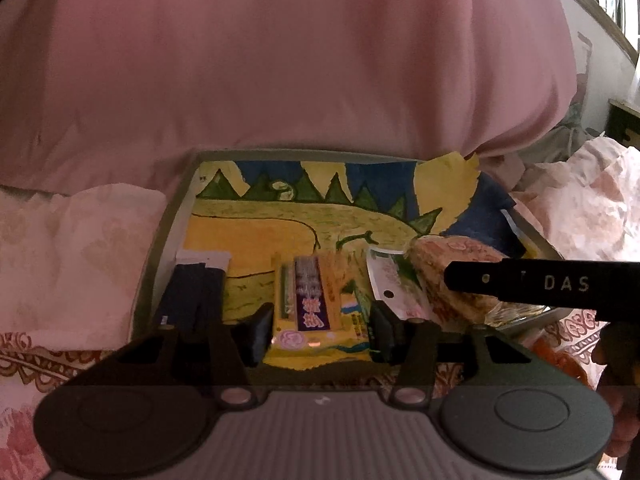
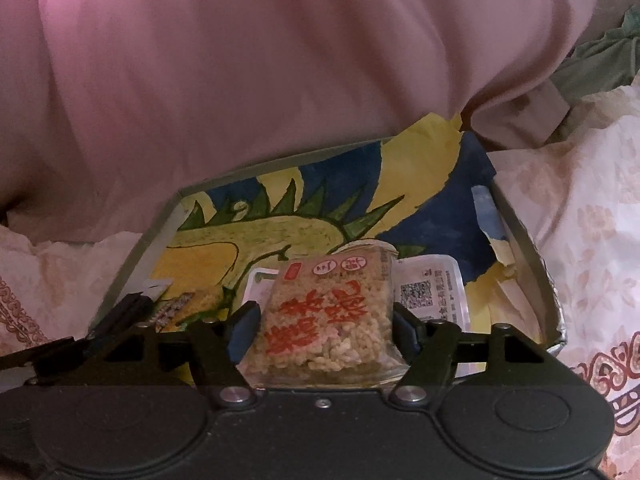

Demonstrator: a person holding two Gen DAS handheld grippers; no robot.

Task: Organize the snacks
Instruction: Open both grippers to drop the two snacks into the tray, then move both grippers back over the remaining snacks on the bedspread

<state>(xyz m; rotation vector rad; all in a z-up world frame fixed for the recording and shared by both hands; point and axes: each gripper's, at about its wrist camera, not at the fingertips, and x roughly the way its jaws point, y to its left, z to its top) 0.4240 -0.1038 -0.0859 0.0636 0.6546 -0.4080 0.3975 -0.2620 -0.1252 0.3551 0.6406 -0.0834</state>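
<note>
Setting: we see a shallow grey box point(image 1: 168, 216) lying on a pink floral bedsheet point(image 1: 80, 248), with a plain pink quilt point(image 1: 280, 60) bulging over its far edge.
Box lining: a hand-painted sheet point(image 1: 280, 216) covers the floor of the box, showing a yellow-green spiked creature on a blue and yellow ground; its far right corner is torn and curls up.
Left gripper point(image 1: 318, 330): we find its fingers closed in on a yellow snack packet point(image 1: 314, 312), one pad against each long side; the packet carries a purple label strip and lies at the near edge of the box.
Right gripper point(image 2: 322, 326): its fingers clamp a clear-wrapped puffed rice cake point(image 2: 326, 320) with red characters on the front; the cake stands tilted between the pads over the near part of the box.
Same cake from the left wrist view: it sits to the right of the yellow packet, partly hidden behind a black finger of the right gripper that crosses the frame.
Dark blue packet point(image 1: 192, 296): it lies against the left wall of the box, well apart from the rice cake, just beside the left gripper's left finger.
White packet with QR code point(image 2: 428, 292): it lies flat in the box, just behind and to the right of the rice cake; a second white packet point(image 2: 260, 284) shows behind the cake on its left.
Contact with box floor: we cannot tell whether either held snack rests on the painting or is lifted off it.
</note>
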